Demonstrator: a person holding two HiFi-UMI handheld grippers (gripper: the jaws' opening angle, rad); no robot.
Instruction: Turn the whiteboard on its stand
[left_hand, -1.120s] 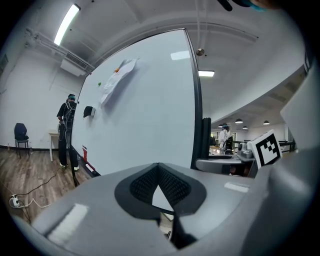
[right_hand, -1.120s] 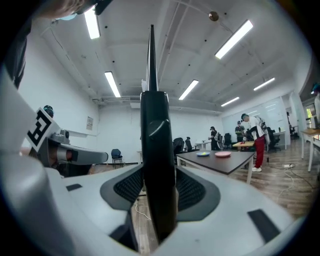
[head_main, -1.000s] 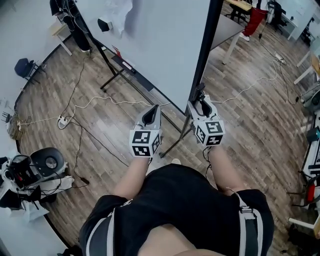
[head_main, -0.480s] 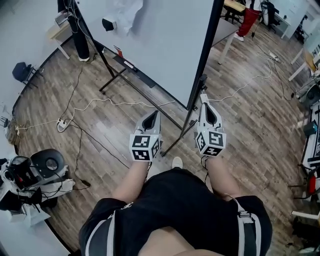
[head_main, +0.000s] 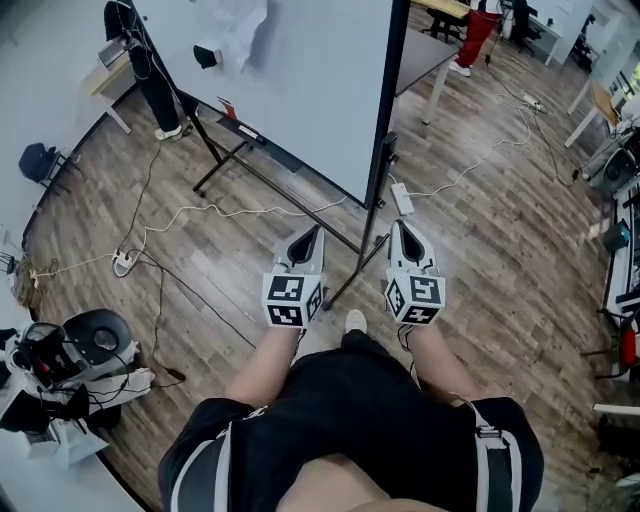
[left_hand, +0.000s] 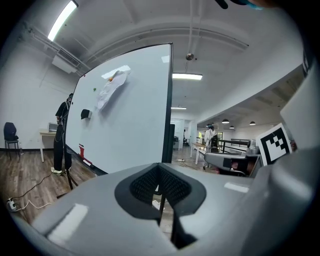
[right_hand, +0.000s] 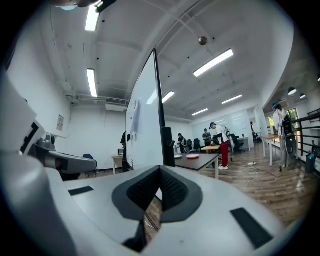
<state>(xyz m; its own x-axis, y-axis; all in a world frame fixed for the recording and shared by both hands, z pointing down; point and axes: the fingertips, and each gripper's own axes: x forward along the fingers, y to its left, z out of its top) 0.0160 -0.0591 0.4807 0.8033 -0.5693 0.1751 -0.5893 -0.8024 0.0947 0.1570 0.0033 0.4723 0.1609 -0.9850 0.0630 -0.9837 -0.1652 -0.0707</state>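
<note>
The whiteboard (head_main: 300, 80) stands upright on its black stand (head_main: 376, 205), its black side edge towards me. A crumpled paper (head_main: 238, 22) and a black eraser (head_main: 207, 54) stick to its face. My left gripper (head_main: 311, 233) is shut and empty, a short way in front of the stand's foot bar. To the right of the upright, my right gripper (head_main: 399, 226) is also shut on nothing and does not touch it. In the left gripper view, the whiteboard (left_hand: 127, 125) fills the space beyond the left gripper (left_hand: 159, 172). The right gripper view has the whiteboard (right_hand: 144, 125) edge-on past the right gripper (right_hand: 160, 172).
White cables (head_main: 200, 210) and a power strip (head_main: 402, 197) lie on the wooden floor near the stand's feet. A dark table (head_main: 432, 52) stands behind the board, with a person in red trousers (head_main: 478, 25) beyond. A person (head_main: 150, 75) stands at the board's far end. Equipment (head_main: 90, 335) sits at the left.
My right gripper has come off the board's side upright, drawn back towards me and shut its jaws. The left gripper has also drawn back a little.
</note>
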